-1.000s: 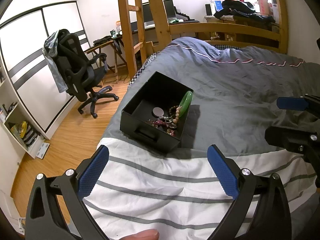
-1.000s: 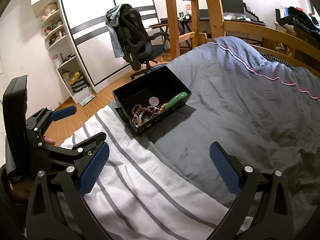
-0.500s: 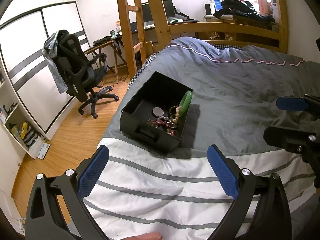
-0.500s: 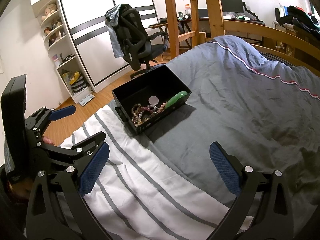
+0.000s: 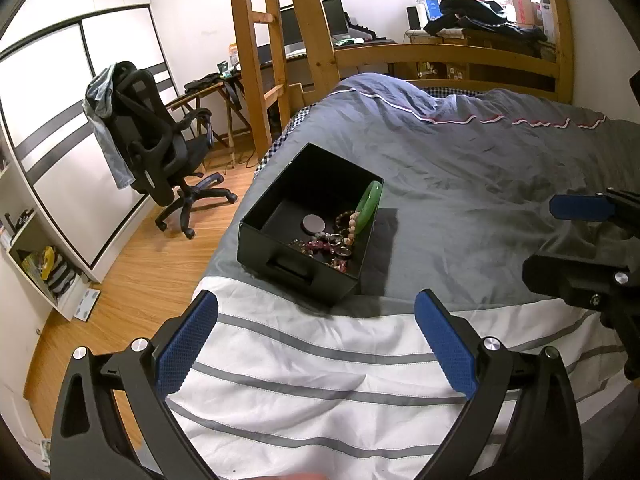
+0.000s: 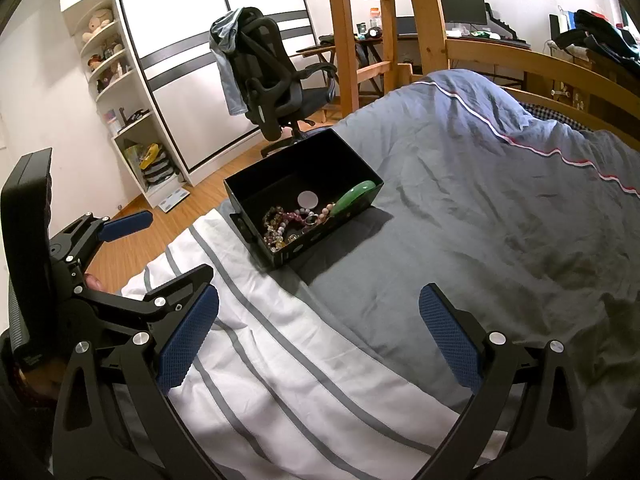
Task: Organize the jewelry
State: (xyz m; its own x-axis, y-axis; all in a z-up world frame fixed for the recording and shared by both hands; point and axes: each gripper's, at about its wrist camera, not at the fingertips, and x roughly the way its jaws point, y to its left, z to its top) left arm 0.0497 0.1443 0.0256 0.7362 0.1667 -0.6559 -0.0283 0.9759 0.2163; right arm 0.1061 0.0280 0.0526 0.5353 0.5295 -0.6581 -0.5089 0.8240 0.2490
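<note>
A black open box [image 5: 280, 268] [image 6: 360, 176] sits on the grey bed cover. Inside lie beaded bracelets [image 5: 320, 246] [image 6: 280, 220], rings, a round grey disc [image 5: 313, 223] [image 6: 307, 199] and a green bangle [image 5: 368, 206] [image 6: 354, 196] leaning on the box's right wall. My left gripper [image 5: 316, 316] hovers open over the striped white sheet, short of the box. My right gripper [image 6: 318, 306] is open too, nearer the bed's middle, with nothing between its fingers. Each gripper shows in the other's view: the right one [image 5: 580, 236], the left one [image 6: 160, 248].
The bed [image 5: 480, 184] carries a grey duvet and a white striped sheet [image 5: 320, 380]. A black office chair [image 5: 160, 148] stands on the wood floor at the left. A wooden ladder [image 5: 256, 52], a bed rail [image 5: 440, 52] and shelves [image 6: 120, 92] line the room.
Almost nothing differs. The right gripper has drifted slightly, so the box sits a touch further left in its view. Both grippers have stayed open.
</note>
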